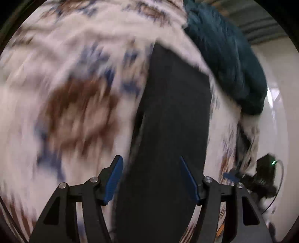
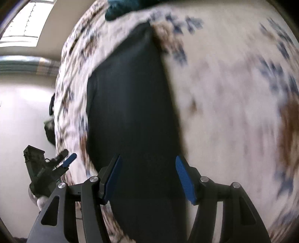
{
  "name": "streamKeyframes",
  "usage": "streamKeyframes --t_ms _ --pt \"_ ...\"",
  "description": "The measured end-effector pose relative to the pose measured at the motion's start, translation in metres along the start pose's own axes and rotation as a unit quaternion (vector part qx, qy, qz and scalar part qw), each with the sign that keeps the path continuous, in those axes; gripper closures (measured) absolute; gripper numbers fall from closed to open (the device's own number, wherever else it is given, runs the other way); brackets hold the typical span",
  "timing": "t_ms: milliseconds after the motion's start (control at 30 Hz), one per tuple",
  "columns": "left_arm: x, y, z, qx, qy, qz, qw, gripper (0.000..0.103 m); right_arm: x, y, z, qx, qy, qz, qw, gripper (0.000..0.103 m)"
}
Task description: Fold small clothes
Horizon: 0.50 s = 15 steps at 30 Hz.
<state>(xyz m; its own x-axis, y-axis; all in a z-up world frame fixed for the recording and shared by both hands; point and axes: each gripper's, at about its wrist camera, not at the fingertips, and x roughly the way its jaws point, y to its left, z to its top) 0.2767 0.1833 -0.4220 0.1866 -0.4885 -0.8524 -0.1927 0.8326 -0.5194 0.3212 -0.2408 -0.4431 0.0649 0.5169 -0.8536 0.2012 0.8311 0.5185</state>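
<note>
A dark navy garment [image 1: 168,121] lies flat on a white bedspread with brown and blue patterns [image 1: 74,93]. My left gripper [image 1: 151,179] is open and hovers over the garment's near end with nothing between its blue pads. In the right wrist view the same dark garment [image 2: 130,112] stretches away from my right gripper [image 2: 148,179], which is also open and empty above it. Each gripper shows in the other's view: the right one [image 1: 261,179] at the bedspread's right edge, the left one [image 2: 48,172] at its left edge. Both views are motion-blurred.
A teal fuzzy cloth [image 1: 224,56] lies at the far end of the bedspread, also in the right wrist view [image 2: 123,7]. A pale wall or floor [image 2: 22,112] lies beyond the bedspread's edge, with a window [image 2: 24,24] above.
</note>
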Motion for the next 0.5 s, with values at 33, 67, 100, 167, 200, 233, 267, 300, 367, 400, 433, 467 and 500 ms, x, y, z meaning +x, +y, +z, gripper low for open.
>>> streamKeyframes --t_ms 33,67,100,167,200,233,267,300,367,400,433,467,500 --pt "0.002 0.004 -0.019 -0.005 0.012 0.009 0.9999 0.043 -0.002 -0.006 -0.028 0.002 0.011 -0.002 1.000 0.041" --pt "0.007 0.012 -0.050 -0.014 0.032 0.018 0.9992 0.043 -0.002 -0.011 -0.048 0.005 0.020 0.001 1.000 0.041" --pt "0.011 0.016 -0.065 -0.022 0.044 0.020 0.9986 0.043 -0.003 -0.016 -0.064 0.007 0.028 0.004 1.000 0.041" --pt "0.022 0.030 -0.109 -0.039 0.077 0.037 0.9956 0.043 0.000 -0.030 -0.102 0.023 0.052 0.011 0.998 0.041" --pt "0.028 0.035 -0.126 -0.045 0.091 0.039 0.9940 0.043 0.001 -0.037 -0.120 0.034 0.060 0.018 0.997 0.041" --pt "0.035 0.041 -0.146 -0.055 0.107 0.043 0.9918 0.043 0.003 -0.044 -0.138 0.044 0.070 0.026 0.996 0.041" --pt "0.037 0.044 -0.159 -0.061 0.114 0.042 0.9908 0.043 0.006 -0.051 -0.156 0.049 0.078 0.026 0.995 0.041" --pt "0.041 0.047 -0.174 -0.070 0.121 0.037 0.9895 0.043 0.009 -0.056 -0.167 0.050 0.082 0.022 0.995 0.041" --pt "0.045 0.048 -0.194 -0.081 0.132 0.033 0.9874 0.043 0.019 -0.067 -0.193 0.050 0.092 0.003 0.995 0.041" --pt "0.046 0.047 -0.203 -0.078 0.128 0.037 0.9880 0.043 0.025 -0.073 -0.203 0.051 0.096 -0.009 0.994 0.041" --pt "0.044 0.044 -0.206 -0.075 0.122 0.039 0.9889 0.043 0.033 -0.080 -0.216 0.058 0.099 -0.008 0.993 0.041" --pt "0.044 0.043 -0.210 -0.069 0.111 0.039 0.9907 0.045 0.038 -0.083 -0.220 0.062 0.101 -0.003 0.993 0.041" --pt "0.043 0.041 -0.212 -0.063 0.098 0.040 0.9923 0.046 0.046 -0.086 -0.225 0.068 0.104 0.004 0.992 0.041"
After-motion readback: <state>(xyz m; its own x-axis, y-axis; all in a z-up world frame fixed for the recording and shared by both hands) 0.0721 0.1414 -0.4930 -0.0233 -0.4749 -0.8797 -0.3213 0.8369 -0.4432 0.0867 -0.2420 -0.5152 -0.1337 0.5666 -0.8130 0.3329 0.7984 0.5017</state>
